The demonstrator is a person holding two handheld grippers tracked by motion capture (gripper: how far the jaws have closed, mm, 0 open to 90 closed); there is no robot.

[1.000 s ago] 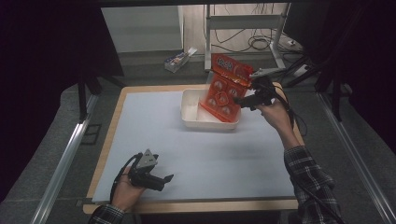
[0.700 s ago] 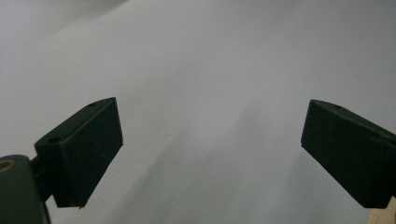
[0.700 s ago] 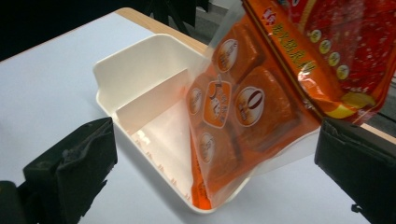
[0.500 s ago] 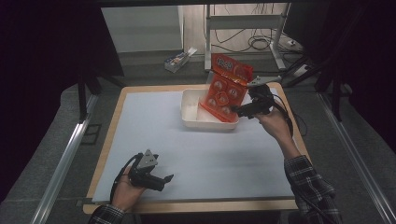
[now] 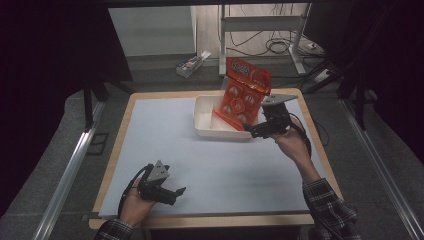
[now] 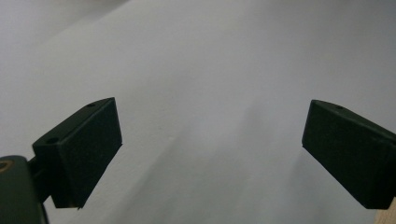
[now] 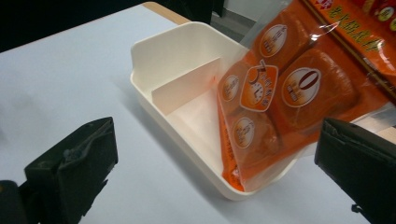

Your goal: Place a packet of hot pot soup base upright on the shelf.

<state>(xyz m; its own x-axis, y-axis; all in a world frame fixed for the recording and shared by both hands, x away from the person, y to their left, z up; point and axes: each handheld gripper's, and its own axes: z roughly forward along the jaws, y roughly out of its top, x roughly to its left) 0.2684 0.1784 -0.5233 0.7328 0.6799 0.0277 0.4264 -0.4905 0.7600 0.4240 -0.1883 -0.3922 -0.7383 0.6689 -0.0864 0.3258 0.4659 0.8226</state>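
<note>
An orange snack packet (image 7: 285,93) stands propped on end in the right compartment of a white divided tray (image 7: 159,56), its top leaning beyond the tray's right wall. My right tongs (image 7: 215,172) sit just in front, jaws wide apart, holding nothing. My left tongs (image 6: 212,154) hang wide and empty over bare table (image 5: 165,130) near the front edge. I judge the packet light, crinkly and slippery; its flat sealed top looks the best hold. Room lies open to the left

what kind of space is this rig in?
Probably a lab or data-collection workspace: a wood-edged table with a white mat inside a metal frame, loose cables on the floor behind it, dark curtains around.
</note>
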